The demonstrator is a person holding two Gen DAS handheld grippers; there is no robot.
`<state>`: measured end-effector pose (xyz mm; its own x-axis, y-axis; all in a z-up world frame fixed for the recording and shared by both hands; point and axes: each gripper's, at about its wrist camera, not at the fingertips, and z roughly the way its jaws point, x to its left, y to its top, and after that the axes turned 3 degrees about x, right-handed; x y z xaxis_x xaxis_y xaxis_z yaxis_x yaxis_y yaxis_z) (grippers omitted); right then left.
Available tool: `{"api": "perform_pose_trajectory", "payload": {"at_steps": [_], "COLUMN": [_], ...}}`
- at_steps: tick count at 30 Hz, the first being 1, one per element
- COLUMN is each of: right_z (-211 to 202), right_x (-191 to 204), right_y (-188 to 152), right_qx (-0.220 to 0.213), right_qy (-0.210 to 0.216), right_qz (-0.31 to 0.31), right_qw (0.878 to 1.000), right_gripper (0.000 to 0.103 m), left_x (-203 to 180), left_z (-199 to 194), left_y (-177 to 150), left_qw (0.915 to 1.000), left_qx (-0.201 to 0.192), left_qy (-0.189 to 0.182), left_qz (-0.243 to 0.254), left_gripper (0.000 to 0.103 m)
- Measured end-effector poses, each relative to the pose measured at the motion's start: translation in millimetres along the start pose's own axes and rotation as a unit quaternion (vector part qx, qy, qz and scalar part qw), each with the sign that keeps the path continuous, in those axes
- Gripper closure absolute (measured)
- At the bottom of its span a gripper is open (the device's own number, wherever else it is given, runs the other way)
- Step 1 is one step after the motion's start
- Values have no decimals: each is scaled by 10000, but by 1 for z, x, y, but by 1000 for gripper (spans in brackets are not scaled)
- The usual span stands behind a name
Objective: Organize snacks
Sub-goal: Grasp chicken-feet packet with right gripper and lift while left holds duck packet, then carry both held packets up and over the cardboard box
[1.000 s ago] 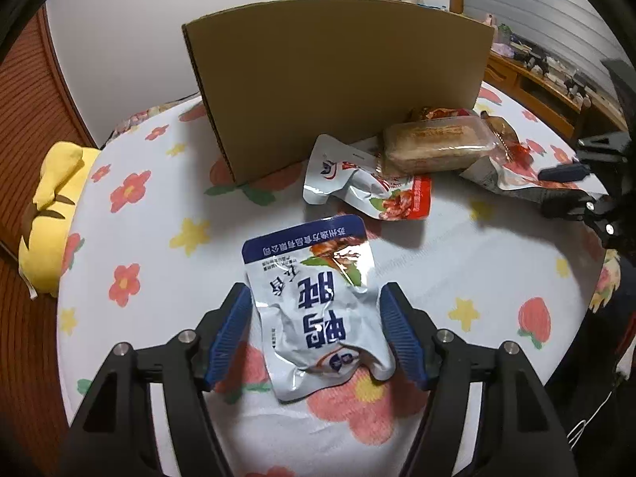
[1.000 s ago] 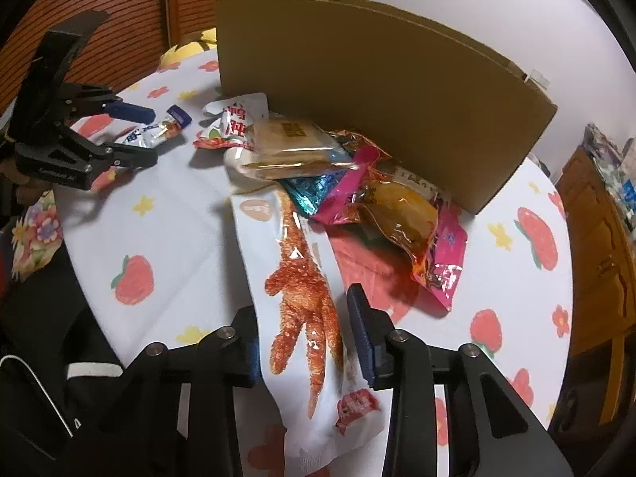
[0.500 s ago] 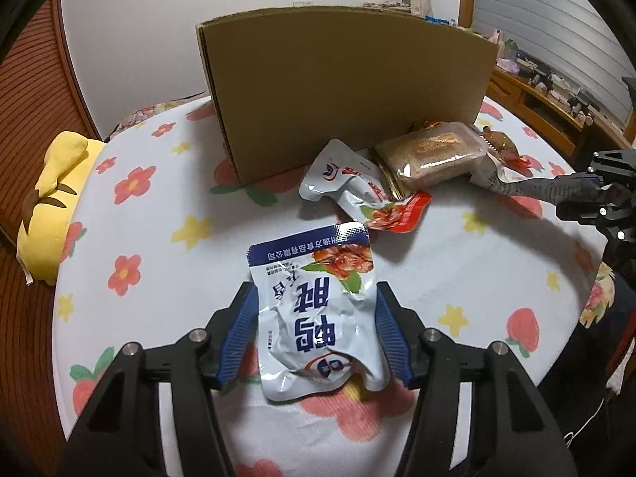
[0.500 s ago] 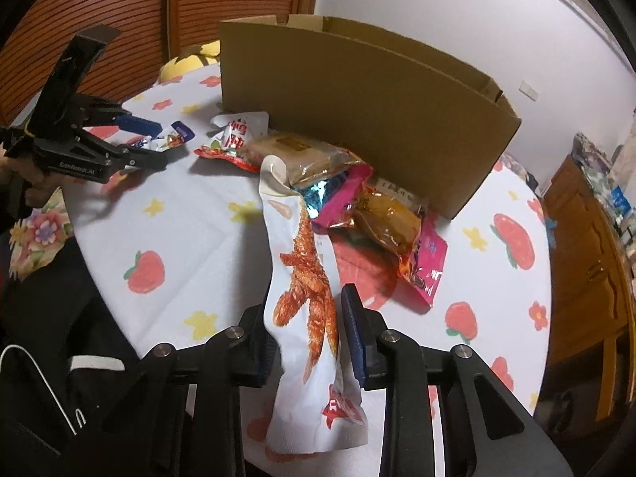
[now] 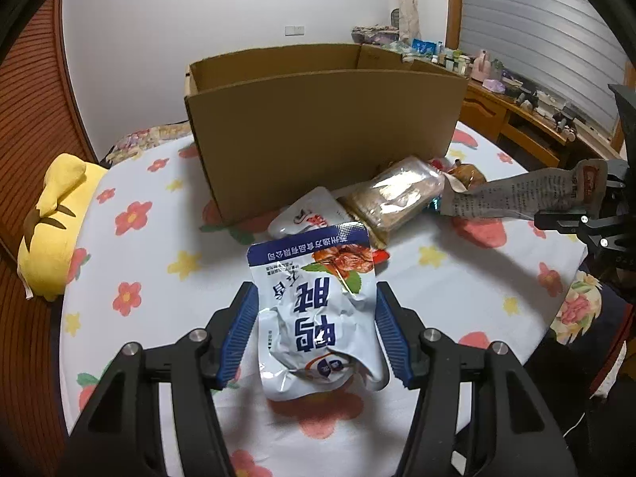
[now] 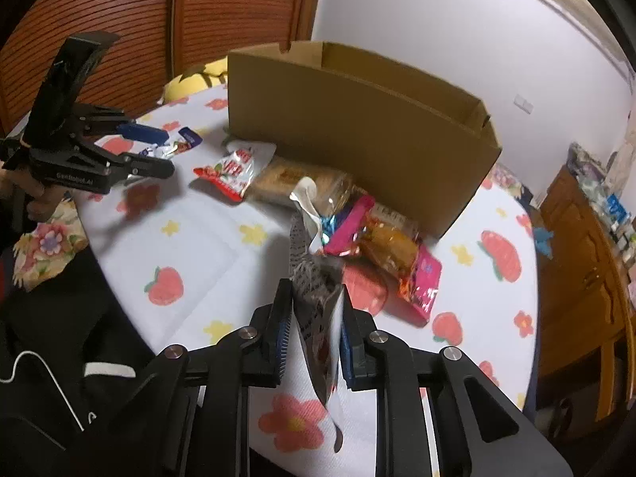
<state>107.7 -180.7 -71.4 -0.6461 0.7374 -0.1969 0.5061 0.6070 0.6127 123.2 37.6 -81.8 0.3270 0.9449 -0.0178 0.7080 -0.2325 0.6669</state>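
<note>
My left gripper (image 5: 316, 318) is shut on a white and blue pouch (image 5: 318, 302) and holds it just above the flowered tablecloth (image 5: 159, 258). From the right wrist view, that gripper (image 6: 163, 151) sits at the far left with the pouch (image 6: 181, 145) in it. My right gripper (image 6: 314, 326) is shut on a long white chicken-feet pouch (image 6: 304, 270), creased and raised off the table. This pouch (image 5: 516, 194) hangs at the right of the left wrist view. An open cardboard box (image 5: 318, 139) stands behind, with a bread pack (image 5: 397, 194) and a red-white pouch (image 5: 306, 214) in front.
More snacks lie beside the box (image 6: 357, 127): an orange pack (image 6: 389, 242) and a pink pack (image 6: 423, 278). A yellow plush toy (image 5: 55, 218) rests at the table's left edge. A wooden dresser (image 6: 588, 258) stands to the right of the round table.
Both grippers have risen with their pouches. The right jaws narrowed and the chicken-feet pouch came off the table, folding. The left jaws closed in on the blue-white pouch and lifted it.
</note>
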Motion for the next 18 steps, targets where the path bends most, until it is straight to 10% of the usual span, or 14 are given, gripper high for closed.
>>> {"api": "perform_pose_trajectory", "payload": {"at_steps": [18], "right_z": [-39], "right_x": [-14], "right_y": [18], "right_qx": [-509], "right_qy": [-138], "right_qz": [137], "right_qw": [9985], "right_gripper": [85], "left_x": [-6], "left_z": [-27], "left_y": [34], "left_qw": [9988], "left_qx": [-490], "left_qy": [-47], "left_qz": [8], "left_gripper": [44]}}
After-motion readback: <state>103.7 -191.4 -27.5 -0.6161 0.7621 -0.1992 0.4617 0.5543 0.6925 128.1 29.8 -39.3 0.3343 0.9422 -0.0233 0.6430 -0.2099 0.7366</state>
